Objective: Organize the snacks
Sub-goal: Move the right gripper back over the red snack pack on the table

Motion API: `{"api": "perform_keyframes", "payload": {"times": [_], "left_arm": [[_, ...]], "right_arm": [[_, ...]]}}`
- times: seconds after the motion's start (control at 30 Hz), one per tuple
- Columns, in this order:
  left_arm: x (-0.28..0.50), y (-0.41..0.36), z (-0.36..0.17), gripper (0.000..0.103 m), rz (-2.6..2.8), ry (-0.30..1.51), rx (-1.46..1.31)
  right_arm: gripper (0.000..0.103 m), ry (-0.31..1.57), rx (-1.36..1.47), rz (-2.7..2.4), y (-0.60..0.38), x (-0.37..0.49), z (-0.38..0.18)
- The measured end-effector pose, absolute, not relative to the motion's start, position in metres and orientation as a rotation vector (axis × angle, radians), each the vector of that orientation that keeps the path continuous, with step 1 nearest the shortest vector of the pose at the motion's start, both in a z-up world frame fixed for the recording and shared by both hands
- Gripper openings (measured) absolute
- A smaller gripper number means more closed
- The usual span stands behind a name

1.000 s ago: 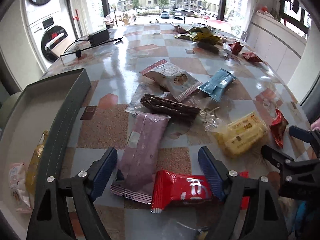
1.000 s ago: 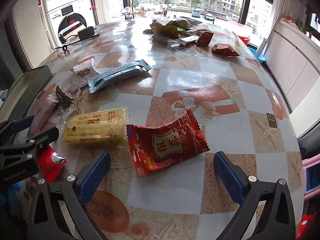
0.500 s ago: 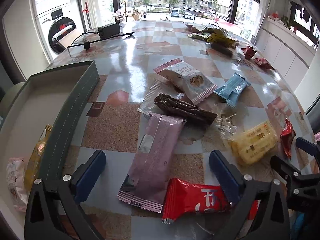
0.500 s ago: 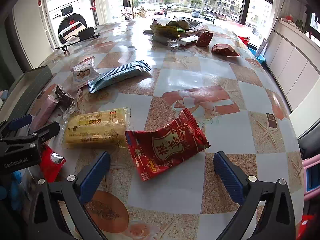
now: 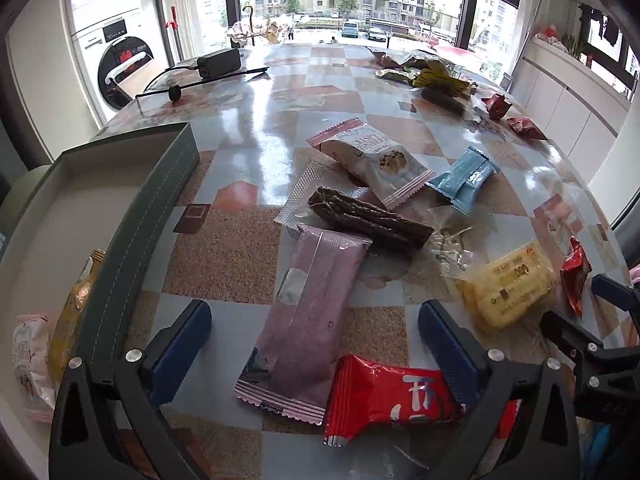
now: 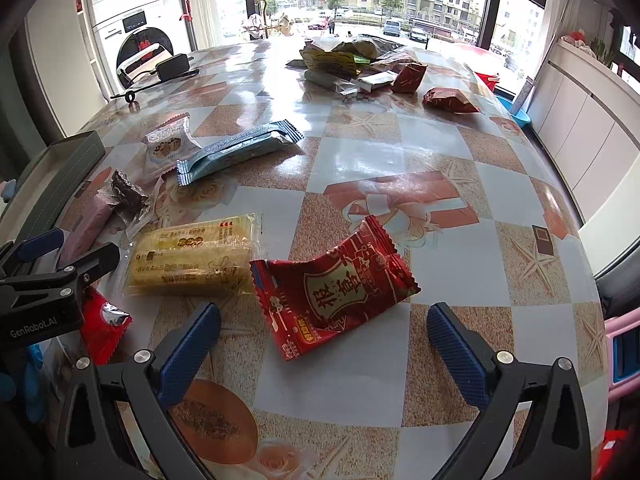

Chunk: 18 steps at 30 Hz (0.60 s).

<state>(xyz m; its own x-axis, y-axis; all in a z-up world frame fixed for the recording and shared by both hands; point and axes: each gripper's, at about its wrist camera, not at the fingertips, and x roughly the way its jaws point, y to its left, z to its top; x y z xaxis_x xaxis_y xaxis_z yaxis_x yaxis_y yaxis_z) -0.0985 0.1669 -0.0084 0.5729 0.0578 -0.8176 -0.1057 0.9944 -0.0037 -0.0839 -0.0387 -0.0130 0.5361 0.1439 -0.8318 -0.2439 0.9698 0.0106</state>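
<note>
My left gripper (image 5: 312,330) hangs open over the table. A long pink wrapper (image 5: 312,312) and a red packet (image 5: 384,396) lie between its fingers, untouched by the pads. Beyond them sit a brown bar (image 5: 368,216), a white cookie pack (image 5: 372,156), a blue bar (image 5: 464,180) and a yellow pack (image 5: 508,292). My right gripper (image 6: 322,322) is open too, with a red packet with gold lettering (image 6: 332,288) lying between its fingertips. The yellow pack (image 6: 192,256) lies just left of that packet.
A grey box (image 5: 140,232) stands at the left with two snacks inside. More wrappers (image 6: 352,64) are heaped at the far side. A black adapter (image 5: 218,63) and its cable lie at the far left. The left gripper (image 6: 60,276) shows beside the right one.
The left gripper's jaws have spread wider, and its right finger now stands clear of the red packet. The right gripper and the snacks have stayed put.
</note>
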Motion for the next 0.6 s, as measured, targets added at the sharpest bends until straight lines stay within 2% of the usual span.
{"api": "perform_keyframes", "payload": {"times": [0.43, 0.6], "left_arm": [[-0.098, 0.167, -0.009, 0.103, 0.096, 0.955, -0.054], [-0.099, 0.167, -0.009, 0.103, 0.096, 0.955, -0.054]], "right_arm": [[0.103, 1.005, -0.080, 0.206, -0.046, -0.086, -0.011], [0.103, 0.997, 0.209, 0.211, -0.088, -0.086, -0.003]]}}
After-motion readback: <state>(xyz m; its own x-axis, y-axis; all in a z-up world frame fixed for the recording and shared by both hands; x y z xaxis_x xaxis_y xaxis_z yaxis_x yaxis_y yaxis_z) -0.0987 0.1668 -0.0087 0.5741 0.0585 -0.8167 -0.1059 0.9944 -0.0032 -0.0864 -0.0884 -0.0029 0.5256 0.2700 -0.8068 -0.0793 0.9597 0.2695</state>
